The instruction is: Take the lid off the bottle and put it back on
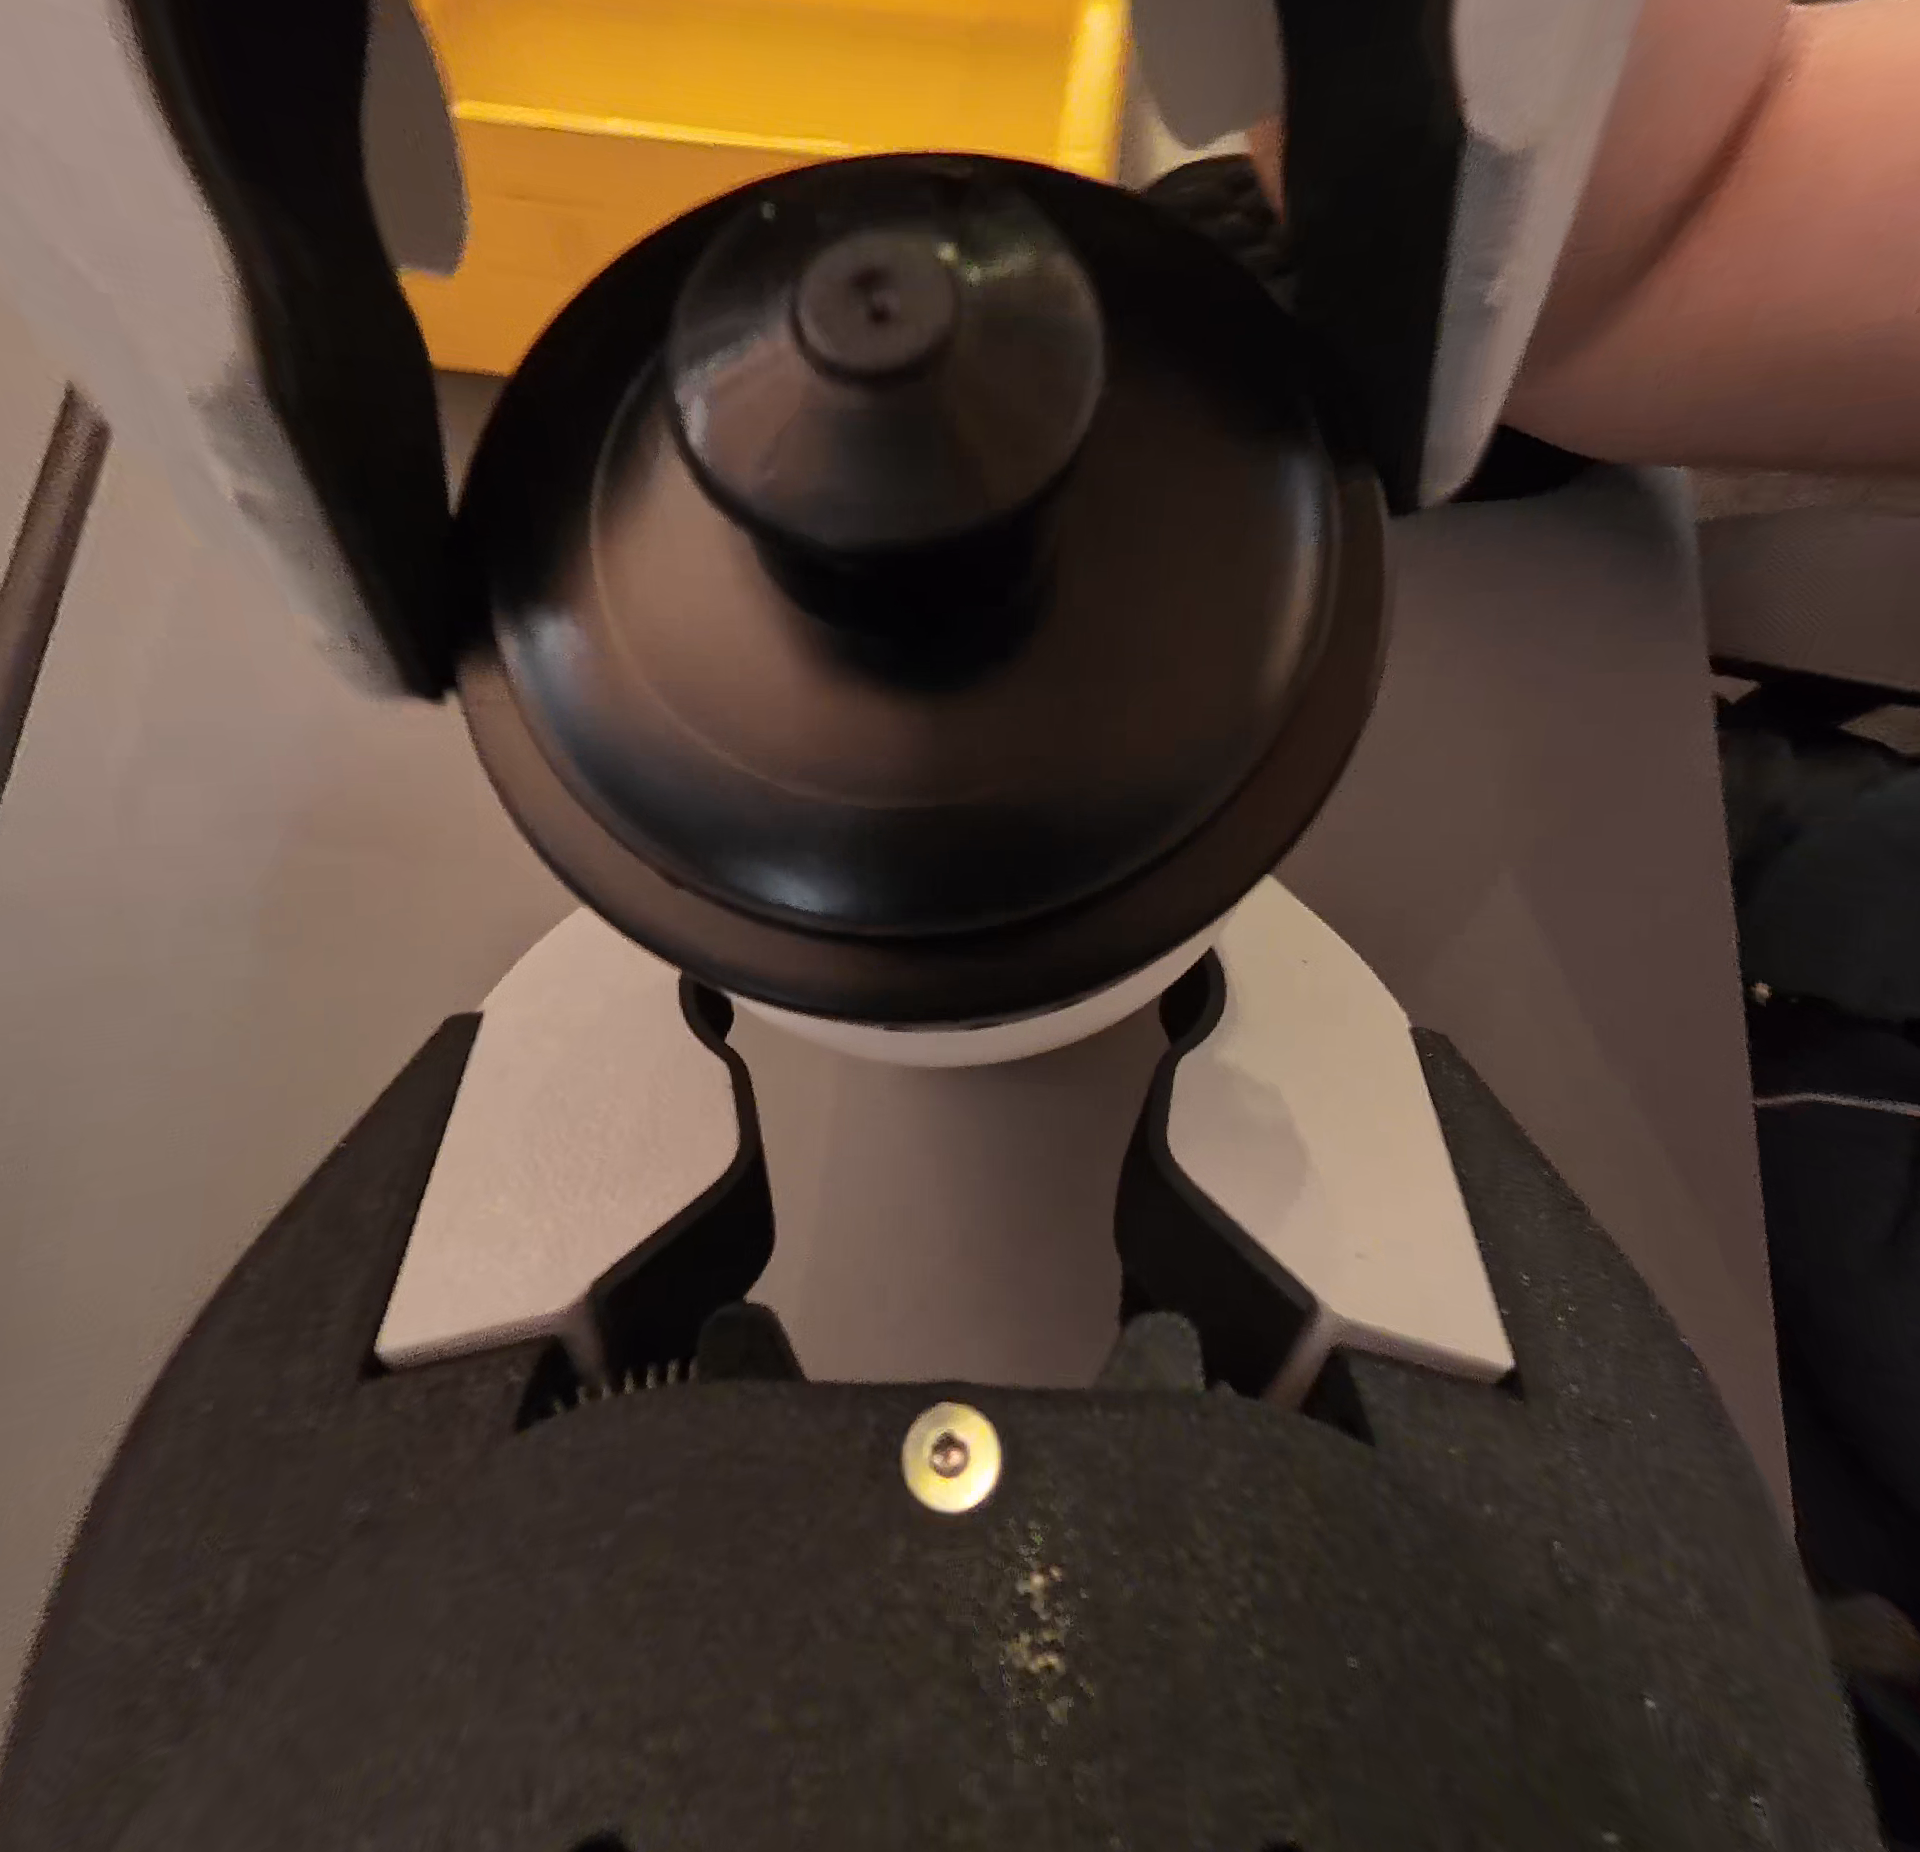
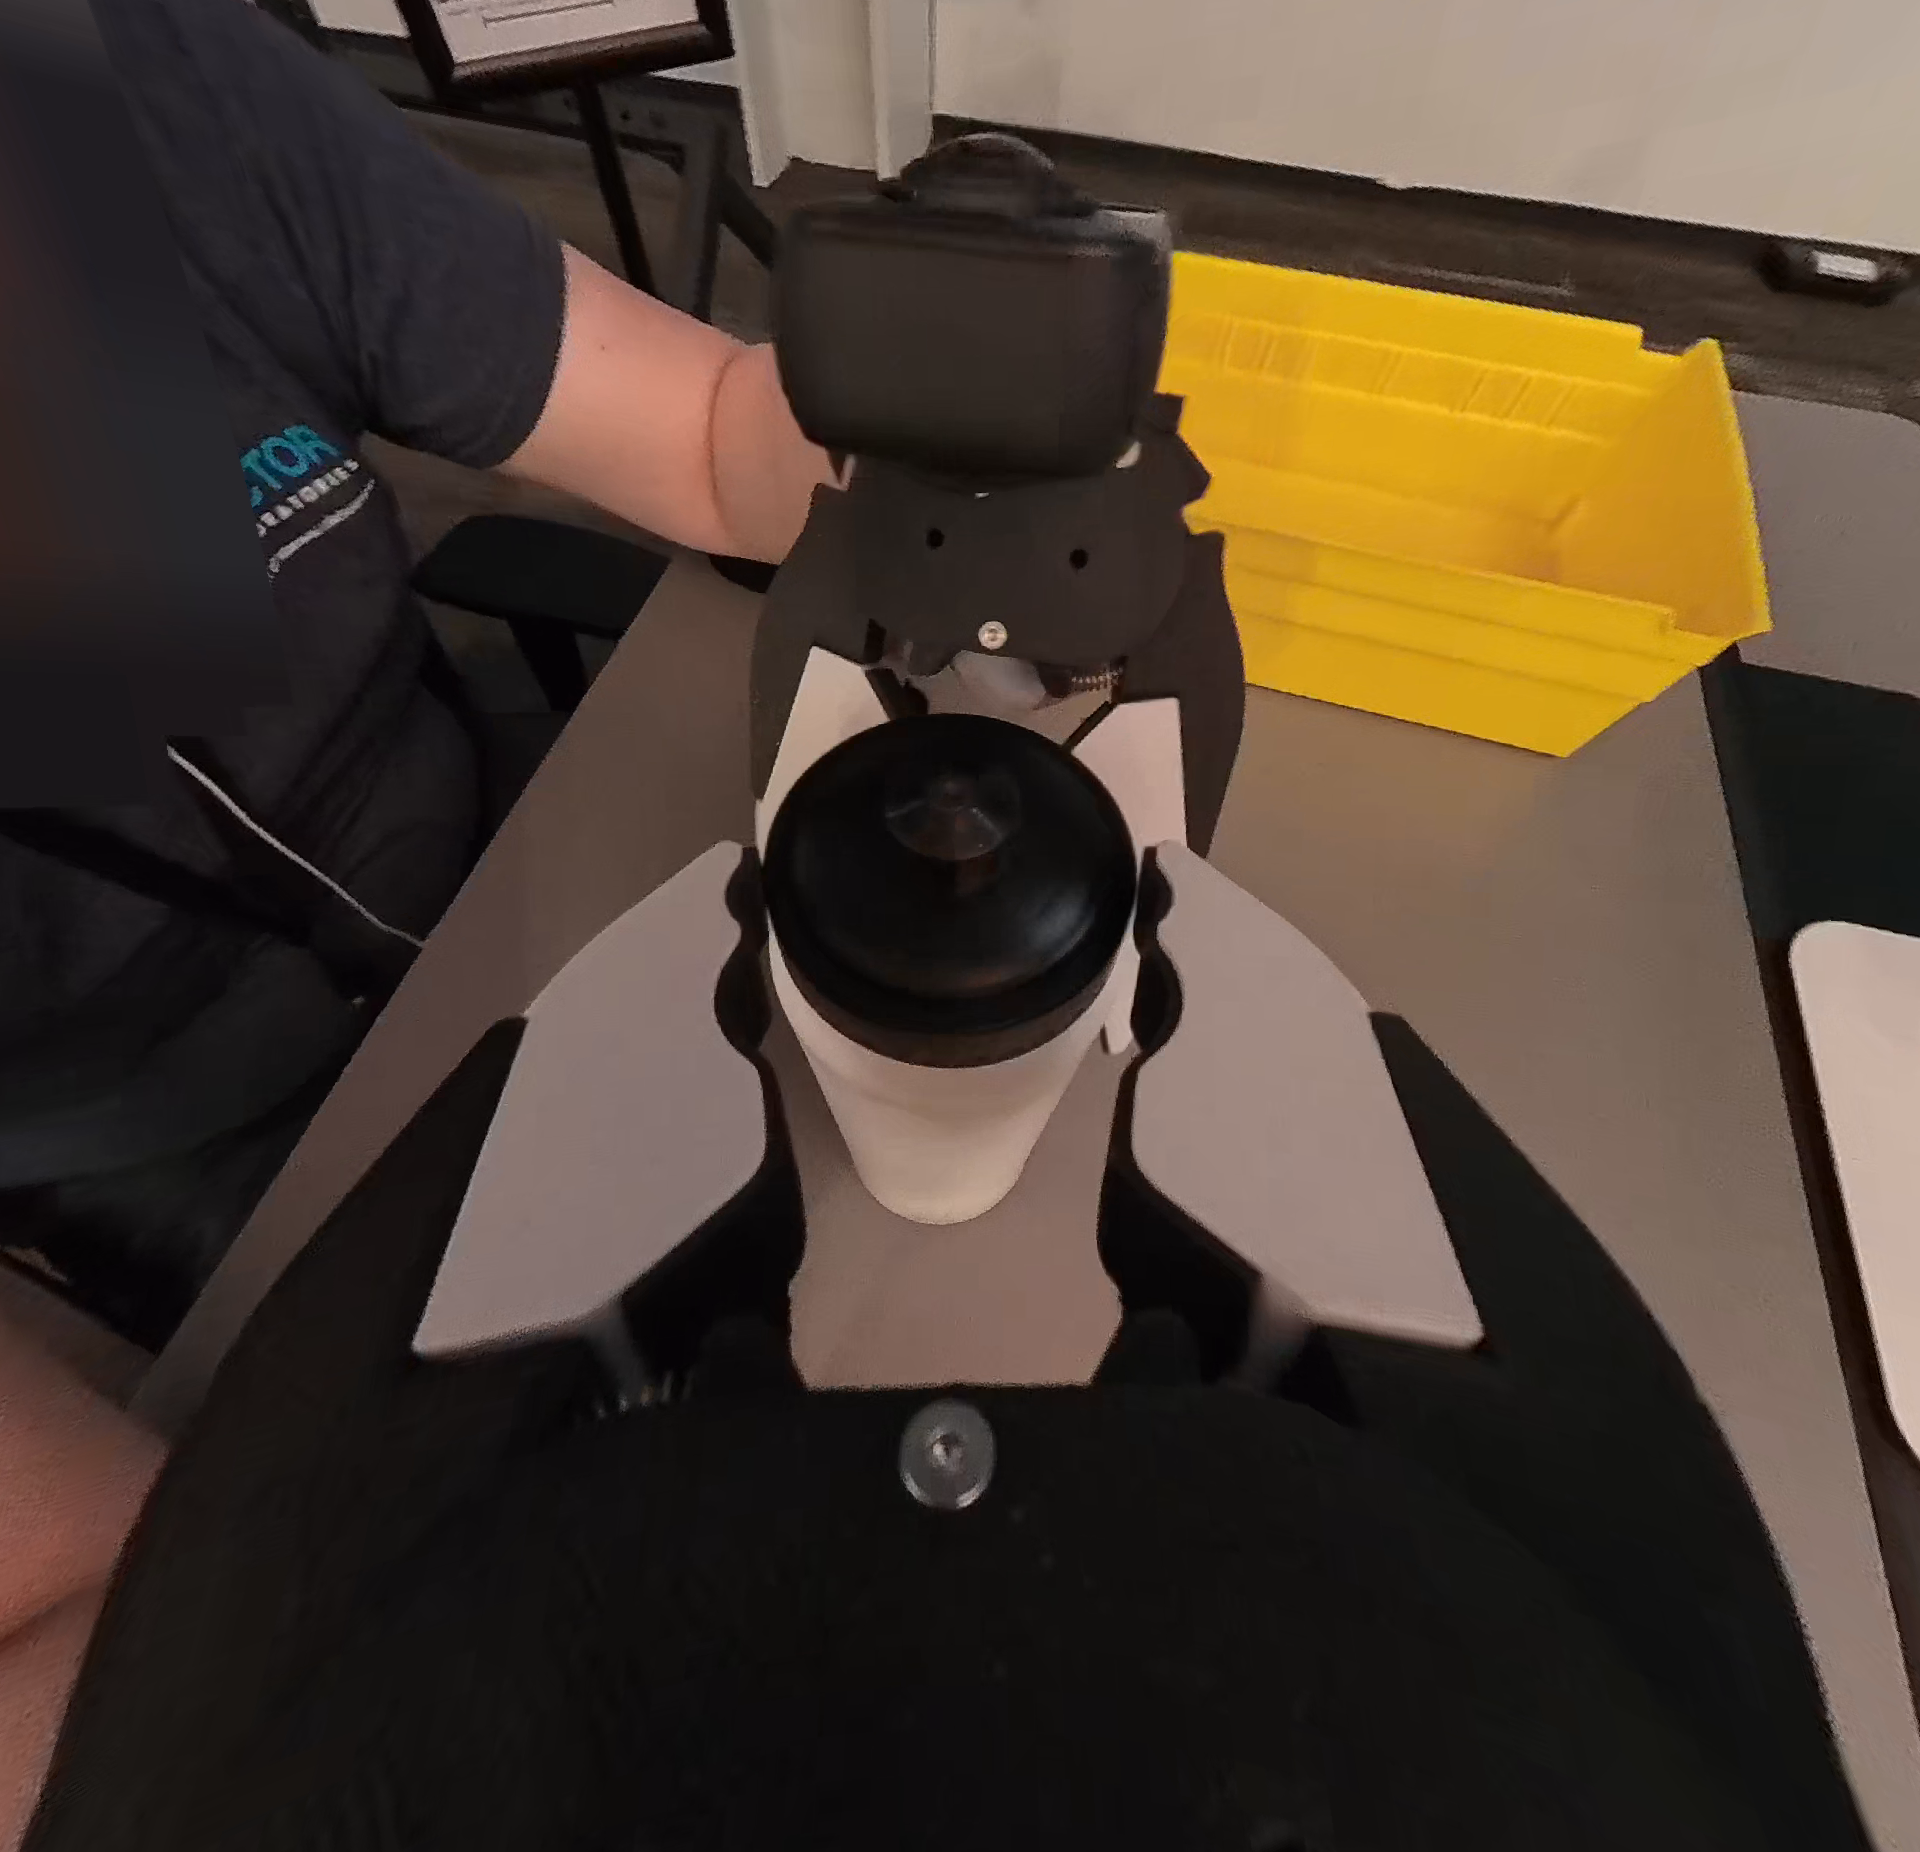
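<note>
Grey and bare for the most part, the bench (image 2: pixel 1455 919) carries a white bottle (image 2: pixel 935 1127) standing upright with its black lid (image 2: pixel 945 909) on top, a raised spout at the lid's centre. Both pairs of jaws meet at this bottle from opposite sides. Those of the right gripper (image 2: pixel 948 955) are partly open and flank the lid's rim, their tips at or just beside it on either side; whether they press it I cannot tell. The left gripper (image 1: pixel 951 1013) reaches in from the far side, its jaws spread either side of the bottle's white body just below the lid, and contact there is hidden by the lid's overhang. Beyond the right jaws and off to their right sits a yellow bin (image 2: pixel 1455 514), well apart from the bottle. A person's forearm (image 2: pixel 665 441) comes in from the left behind the left gripper. A white tray edge (image 2: pixel 1860 1127) lies far right of the jaws.
</note>
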The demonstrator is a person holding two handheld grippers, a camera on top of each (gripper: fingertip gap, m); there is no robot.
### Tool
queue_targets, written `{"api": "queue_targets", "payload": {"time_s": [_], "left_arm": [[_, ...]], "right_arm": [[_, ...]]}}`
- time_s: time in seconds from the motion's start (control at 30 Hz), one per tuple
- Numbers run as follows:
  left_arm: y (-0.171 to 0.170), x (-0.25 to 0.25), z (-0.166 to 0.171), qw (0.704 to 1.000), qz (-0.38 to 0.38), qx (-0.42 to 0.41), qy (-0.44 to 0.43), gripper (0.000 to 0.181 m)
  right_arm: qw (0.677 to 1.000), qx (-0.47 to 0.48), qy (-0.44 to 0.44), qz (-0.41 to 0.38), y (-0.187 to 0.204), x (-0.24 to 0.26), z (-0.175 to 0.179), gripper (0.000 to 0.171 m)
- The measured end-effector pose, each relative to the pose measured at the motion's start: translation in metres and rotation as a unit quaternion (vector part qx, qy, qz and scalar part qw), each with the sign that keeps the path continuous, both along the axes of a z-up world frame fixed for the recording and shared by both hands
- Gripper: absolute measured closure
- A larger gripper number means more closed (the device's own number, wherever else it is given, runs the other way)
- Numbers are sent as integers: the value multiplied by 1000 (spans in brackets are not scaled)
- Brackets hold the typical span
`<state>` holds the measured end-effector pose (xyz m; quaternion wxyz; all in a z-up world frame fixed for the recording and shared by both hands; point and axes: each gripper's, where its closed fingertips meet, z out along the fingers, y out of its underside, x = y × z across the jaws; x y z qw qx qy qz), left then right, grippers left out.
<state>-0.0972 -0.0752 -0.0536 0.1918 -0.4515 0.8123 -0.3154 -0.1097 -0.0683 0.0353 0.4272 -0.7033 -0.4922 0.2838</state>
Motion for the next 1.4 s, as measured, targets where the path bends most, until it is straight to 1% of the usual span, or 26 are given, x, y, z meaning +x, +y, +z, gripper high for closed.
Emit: {"api": "queue_targets", "payload": {"time_s": [0.03, 0.07, 0.17, 0.23, 0.4, 0.43, 0.6, 0.7, 0.8, 0.87, 1.0, 1.1, 1.2, 1.3, 1.4], "left_arm": [[7, 3, 0, 1000, 21, 1, -1, 99], [14, 5, 0, 999, 41, 4, -2, 99], [31, 10, 0, 996, 90, 4, -5, 99], [36, 10, 0, 995, 103, 1, -6, 99], [37, 10, 0, 994, 108, 5, -5, 99], [37, 10, 0, 994, 108, 5, -5, 99], [35, 9, 0, 995, 99, 10, -5, 99], [29, 5, 0, 997, 73, 8, 1, 99], [24, 3, 0, 998, 57, 8, 3, 99], [24, 3, 0, 998, 58, 8, 4, 99], [27, 5, 0, 998, 67, 7, 1, 99], [33, 7, 0, 997, 81, 7, -1, 98], [38, 8, 0, 995, 95, 7, -2, 98], [41, 8, 0, 995, 100, 6, -1, 99], [44, 10, 0, 994, 111, 7, -3, 98]], "right_arm": [[1000, 0, 2, -27, 8, 3, 2, 100], [998, 1, 6, -56, 15, 7, 5, 93], [994, 0, 23, -106, 27, 13, 13, 92], [992, -3, 10, -126, 31, 14, 11, 92], [988, -14, -41, -151, 37, 11, -4, 93], [986, -14, -51, -155, 39, 12, -6, 100], [988, -8, -60, -145, 37, 10, -6, 100], [993, 0, -48, -108, 30, 7, -4, 100], [998, 8, -10, -68, 22, 5, 3, 100], [997, 10, 9, -72, 23, 10, 8, 100], [994, 21, 14, -106, 27, 26, 15, 100], [988, 35, 10, -152, 28, 45, 24, 100], [967, 47, -24, -247, 29, 84, 30, 100], [933, 39, -63, -353, 24, 133, 28, 100], [887, 7, -99, -451, 13, 183, 17, 100]]}}
